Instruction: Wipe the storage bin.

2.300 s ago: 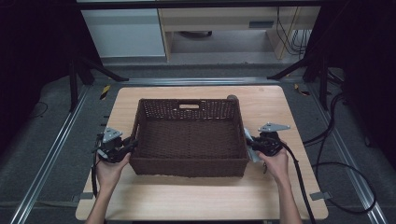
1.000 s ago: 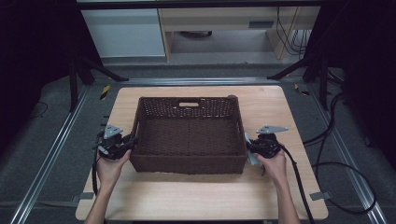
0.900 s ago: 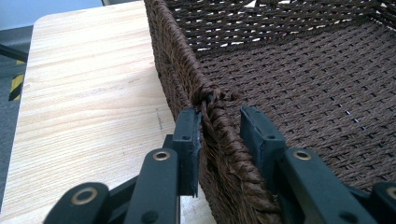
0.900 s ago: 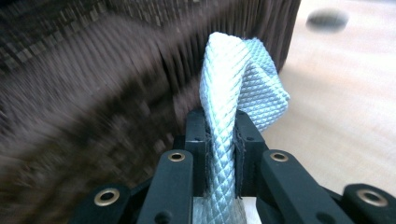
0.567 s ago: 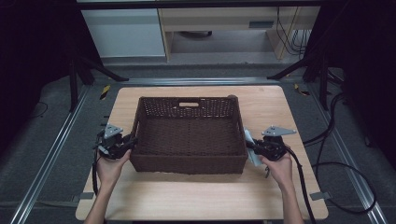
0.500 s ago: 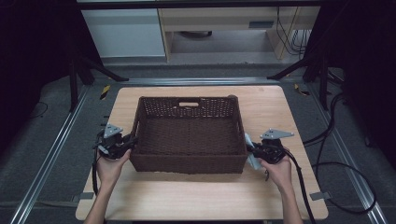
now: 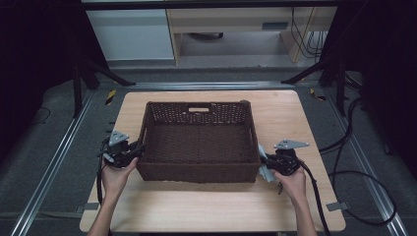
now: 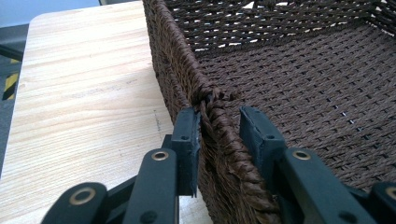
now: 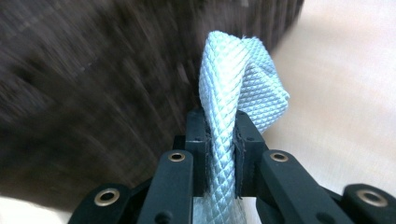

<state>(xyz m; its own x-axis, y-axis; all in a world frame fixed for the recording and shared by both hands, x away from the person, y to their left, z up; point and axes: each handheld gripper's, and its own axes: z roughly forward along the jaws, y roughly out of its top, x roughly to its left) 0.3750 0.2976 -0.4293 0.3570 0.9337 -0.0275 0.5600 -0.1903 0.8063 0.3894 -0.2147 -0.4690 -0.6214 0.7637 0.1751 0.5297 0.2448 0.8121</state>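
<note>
The wicker basket [image 7: 198,142] stood mid-table [image 7: 295,118], judged stiff and light, best taken at its rim. The left tool [image 8: 219,133] straddled the left rim, jaws barely parted, outer pad touching. The right tool [image 9: 219,135], beside the right wall, was clamped on a soft, limp cloth [image 9: 243,79].

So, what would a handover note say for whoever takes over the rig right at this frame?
Left tongs: straddling the left rim of the wicker basket, outer jaw against the weave, inner jaw slightly off it.
Right tongs: shut on a pale blue cloth, beside the basket's right wall.
Basket sits mid-table, nothing inside.
Done: cloth picked up.
Left: probably lift the cloth over the rim and drop it in.
</note>
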